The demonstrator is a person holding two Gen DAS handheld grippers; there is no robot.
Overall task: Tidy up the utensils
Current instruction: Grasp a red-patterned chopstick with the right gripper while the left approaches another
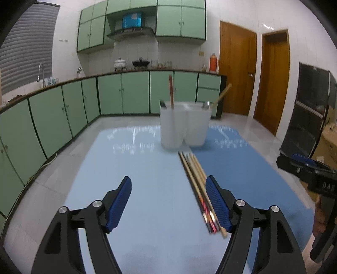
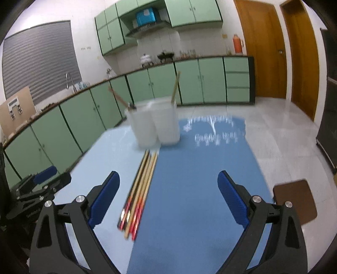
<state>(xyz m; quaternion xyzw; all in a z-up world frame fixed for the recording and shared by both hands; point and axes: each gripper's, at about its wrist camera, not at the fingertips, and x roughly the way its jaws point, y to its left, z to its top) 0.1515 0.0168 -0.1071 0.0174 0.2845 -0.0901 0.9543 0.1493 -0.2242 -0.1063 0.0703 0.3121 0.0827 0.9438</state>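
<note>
Overhead, green cabinets (image 1: 134,19); blue table (image 1: 134,168)

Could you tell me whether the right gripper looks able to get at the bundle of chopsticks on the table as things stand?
Probably yes: the right gripper is open and empty, and the chopsticks lie bare on the table inside its left finger.

Ahead of me, green base cabinets (image 1: 134,92) line a white-tiled wall, with matching wall cabinets (image 1: 181,20) above. A shuttered window (image 1: 27,46) sits on my left, two wooden doors (image 1: 238,69) on my right. The pale tiled floor (image 2: 280,134) gleams.
</note>
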